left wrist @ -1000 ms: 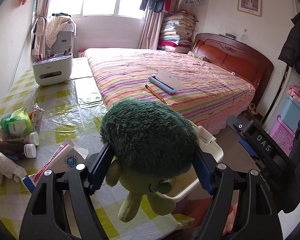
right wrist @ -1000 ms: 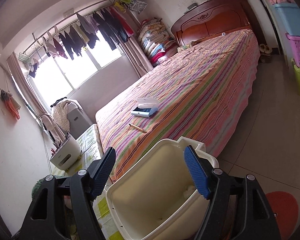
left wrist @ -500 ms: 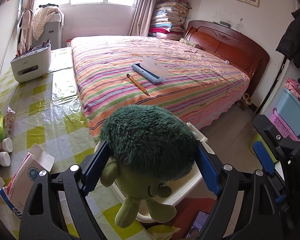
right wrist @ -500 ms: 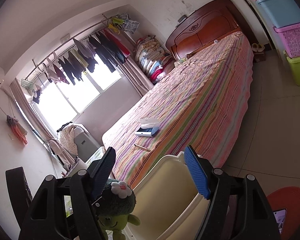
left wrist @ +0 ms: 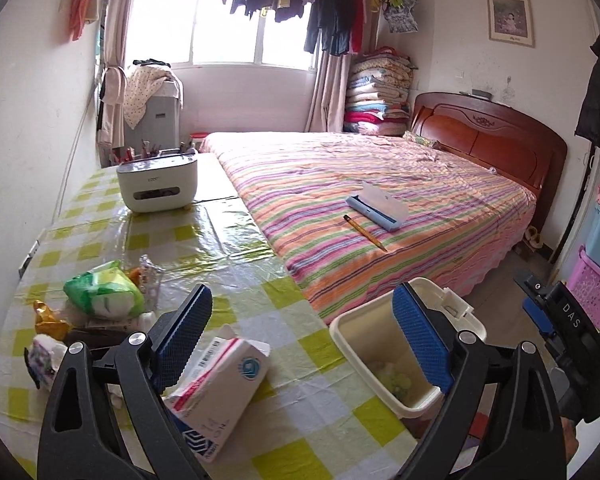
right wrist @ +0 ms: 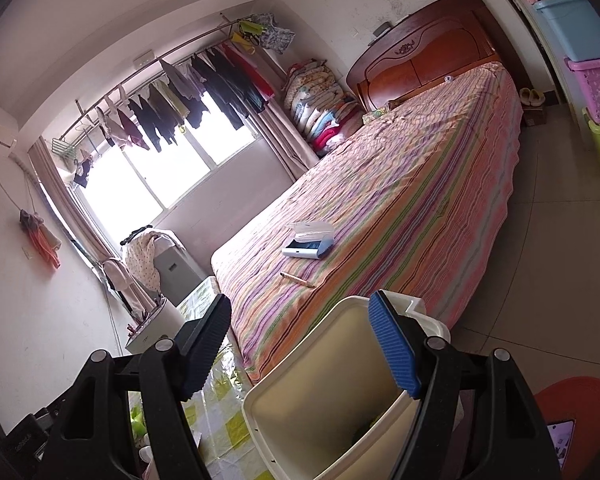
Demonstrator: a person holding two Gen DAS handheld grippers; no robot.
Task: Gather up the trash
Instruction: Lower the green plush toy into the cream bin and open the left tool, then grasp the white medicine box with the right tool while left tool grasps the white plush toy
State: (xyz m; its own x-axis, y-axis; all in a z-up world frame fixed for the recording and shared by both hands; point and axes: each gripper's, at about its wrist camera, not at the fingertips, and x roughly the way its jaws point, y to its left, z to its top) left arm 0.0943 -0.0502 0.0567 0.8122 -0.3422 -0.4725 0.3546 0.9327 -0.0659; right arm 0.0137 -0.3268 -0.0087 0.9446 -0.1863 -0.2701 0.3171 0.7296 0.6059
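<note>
Beside the striped bed point(left wrist: 380, 184), a checked desk point(left wrist: 228, 264) carries wrappers and a tissue box point(left wrist: 220, 384); off its corner the cream bin point(left wrist: 352, 332) holds the green plush point(left wrist: 392, 380), below the left gripper point(left wrist: 300, 340), its empty jaws just opened wide, while the right gripper point(right wrist: 300, 344) straddles the bin's near wall, clamping uncertain.

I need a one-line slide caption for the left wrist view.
Open left gripper above checkered table, beside white bin and tissue box.

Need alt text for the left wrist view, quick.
Open left gripper hovers empty over a checked table, a tissue box under it. A cream bin sits at the table edge, striped bed behind.
</note>
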